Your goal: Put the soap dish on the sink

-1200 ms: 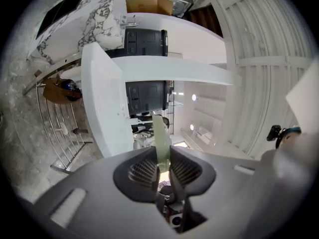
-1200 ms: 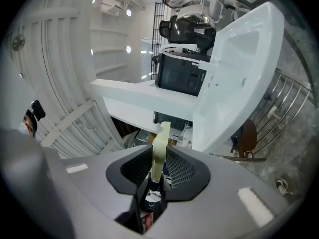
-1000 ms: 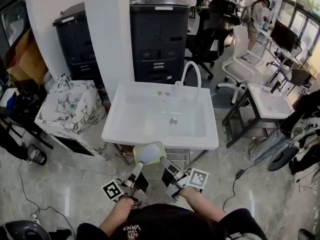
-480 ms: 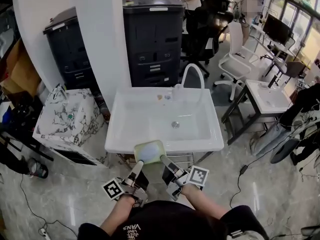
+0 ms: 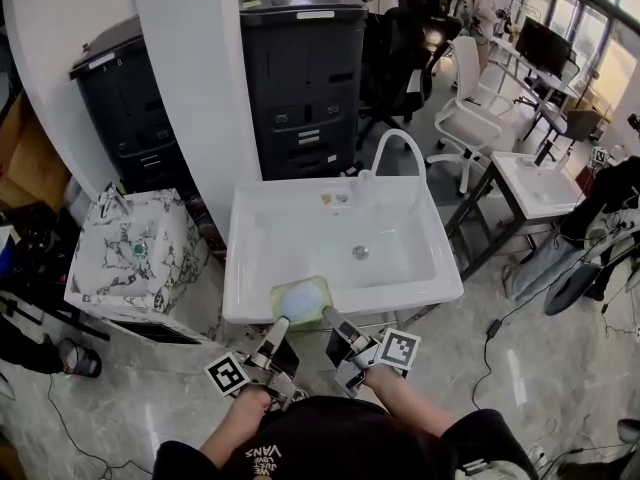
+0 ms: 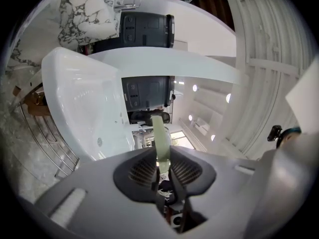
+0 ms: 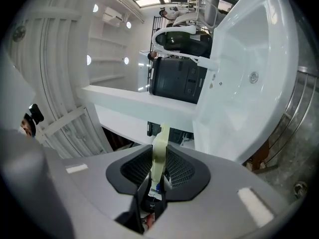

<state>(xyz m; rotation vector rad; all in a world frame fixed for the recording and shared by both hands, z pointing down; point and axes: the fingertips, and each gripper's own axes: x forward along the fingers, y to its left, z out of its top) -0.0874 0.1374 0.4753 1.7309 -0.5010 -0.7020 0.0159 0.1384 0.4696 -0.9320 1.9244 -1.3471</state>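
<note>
1. Soap dish (image 5: 302, 302): pale green, rounded rectangle. It is held above the front rim of the sink (image 5: 420, 296), a little left of that rim's middle, and is not set down.
2. Left gripper (image 5: 279, 325): jaws closed part-way on the dish's near edge, with the thin rim pinched between the pads. Right gripper (image 5: 331, 317): the same pinch on the same edge, just beside the left one.
3. Orientation: the dish lies about flat with its hollow face up. The long axis seems to run roughly along the sink's front rim, and the free long edge points toward the basin.
4. Risk, twist: both grips sit on one edge. If the hands drift apart or move unevenly, the dish will likely pivot or slip from a pad.
5. Risk, placement: the front rim looks narrow. A dish released there could tip into the basin or drop to the floor.
6. Risk, contact: if carried too low, the far edge may knock the rim.
</note>
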